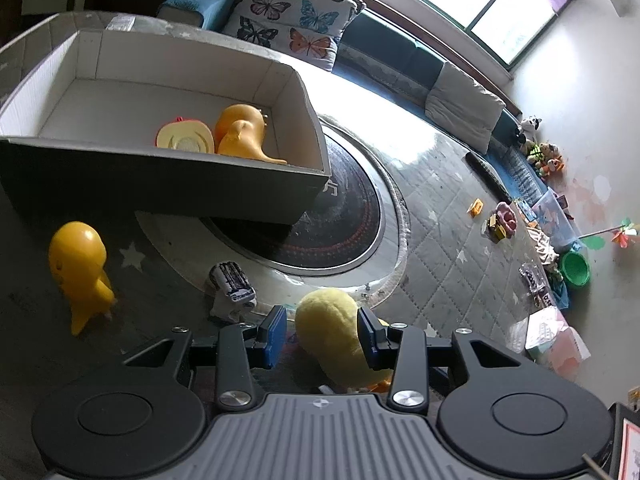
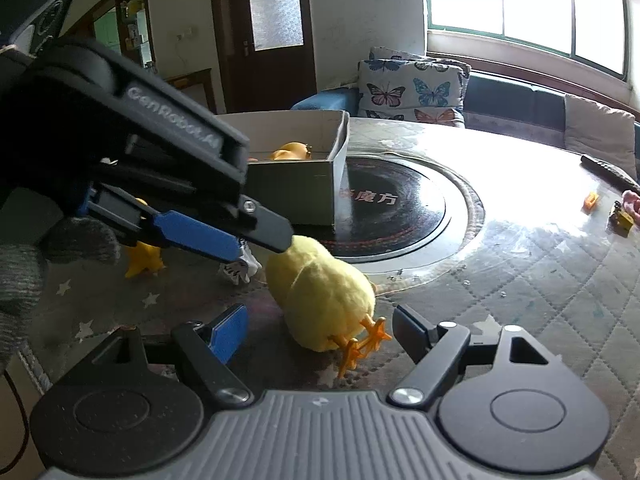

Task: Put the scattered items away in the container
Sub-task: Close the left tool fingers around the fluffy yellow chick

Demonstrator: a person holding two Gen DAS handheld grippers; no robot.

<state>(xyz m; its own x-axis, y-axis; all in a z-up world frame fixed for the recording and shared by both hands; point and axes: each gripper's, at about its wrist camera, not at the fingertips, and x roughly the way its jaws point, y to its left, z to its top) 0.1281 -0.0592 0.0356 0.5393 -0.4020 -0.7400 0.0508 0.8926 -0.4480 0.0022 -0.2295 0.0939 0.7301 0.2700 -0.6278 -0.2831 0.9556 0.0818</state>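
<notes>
A yellow plush chick (image 1: 332,336) lies on the table, and in the right wrist view (image 2: 320,296) its orange feet point toward me. My left gripper (image 1: 323,334) is open around the chick, one blue pad on each side, and it also shows in the right wrist view (image 2: 264,246) reaching in from the left. My right gripper (image 2: 320,334) is open and empty, just short of the chick's feet. The cardboard box (image 1: 168,188) holds an orange duck (image 1: 244,136) and a round yellow toy (image 1: 185,140). A yellow duck (image 1: 80,272) and a small white toy (image 1: 232,288) stand outside the box.
The box sits partly on a round black turntable (image 2: 400,208) set in the quilted table top. Small toys (image 1: 500,220) lie at the table's far edge. A sofa with butterfly cushions (image 2: 412,88) runs behind the table.
</notes>
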